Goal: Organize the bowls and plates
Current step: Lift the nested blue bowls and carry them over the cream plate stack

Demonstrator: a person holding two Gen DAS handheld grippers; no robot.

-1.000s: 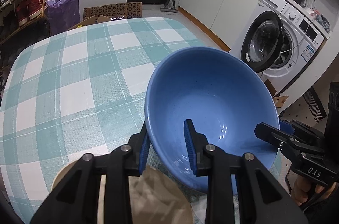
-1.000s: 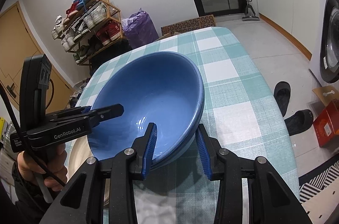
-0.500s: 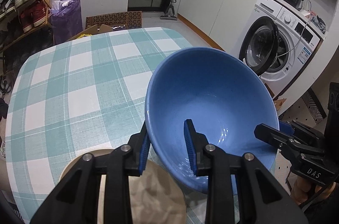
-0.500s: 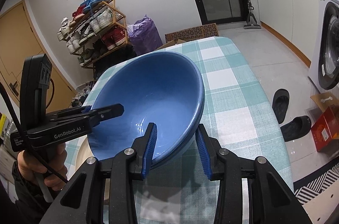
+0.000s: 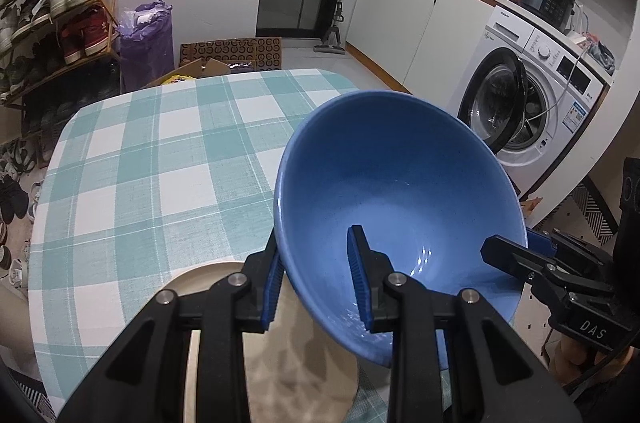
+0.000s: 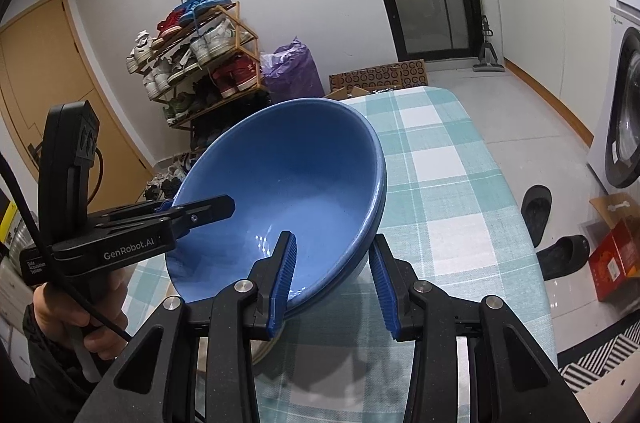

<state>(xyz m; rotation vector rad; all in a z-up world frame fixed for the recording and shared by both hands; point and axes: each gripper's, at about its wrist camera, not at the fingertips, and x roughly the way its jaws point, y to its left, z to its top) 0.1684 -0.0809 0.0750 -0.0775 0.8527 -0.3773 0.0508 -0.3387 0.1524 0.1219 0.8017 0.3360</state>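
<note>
Behind the checked table stood a shoe rack on the left, a dark glass door in the middle and a washing machine under the counter on the right. Nearer, a beige plate lay on the cloth at the front edge, partly under the left gripper. That gripper pinched the near-left wall of the blue bowl, one pad outside and one inside the rim. Across the bowl, the right gripper gripped the opposite side the same way, its fingers closed on the wall, so neither pair was spread nor pressed together. A hand held the left tool's handle.

With two grips on facing sides, the bowl hung clear of the cloth, tipped toward the cameras, above and just right of the plate. The paired hold probably served to keep a wide, smooth bowl from twisting out of thin pads. The likely purpose was to carry it to a sorted spot on the table.
</note>
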